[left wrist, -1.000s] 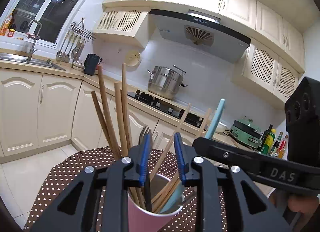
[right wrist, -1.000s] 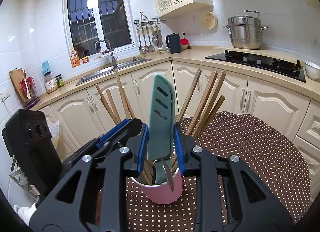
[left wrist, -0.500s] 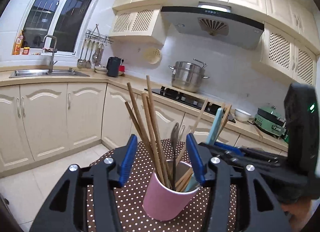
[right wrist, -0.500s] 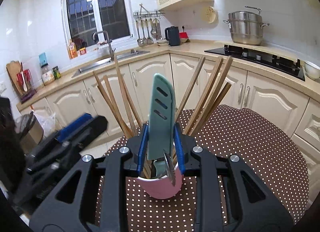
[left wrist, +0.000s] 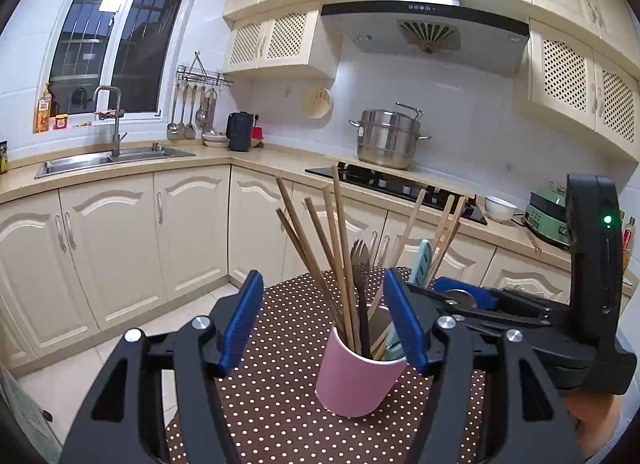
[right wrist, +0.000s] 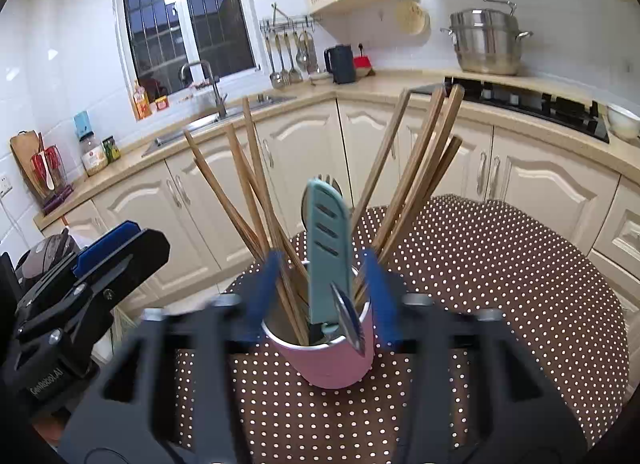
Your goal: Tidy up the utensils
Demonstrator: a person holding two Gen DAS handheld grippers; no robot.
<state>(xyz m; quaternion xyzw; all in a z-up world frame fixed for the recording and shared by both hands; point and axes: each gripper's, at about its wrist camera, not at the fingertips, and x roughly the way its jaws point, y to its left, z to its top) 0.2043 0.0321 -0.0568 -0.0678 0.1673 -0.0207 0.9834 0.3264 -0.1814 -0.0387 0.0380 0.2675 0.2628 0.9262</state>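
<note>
pink cup now holds the lot, both tools letting go

pink cup point(left wrist: 358, 378) stands on the dotted tabletop point(right wrist: 500, 272), filled with wooden chopsticks point(left wrist: 336, 248), a dark fork point(left wrist: 360, 264) and a teal-handled pizza cutter point(right wrist: 326, 252). a second ago the right tool point(right wrist: 322, 290) clamped the teal handle and the left tool point(left wrist: 324, 322) sat close over the cup; now the left tool has drawn back and up, its jaws opening with nothing pressed between them. the right tool's jaws are opening too, blurred, either side of the handle and off it. that suggests the last pieces are delivered and the sorting is near done.
</note>
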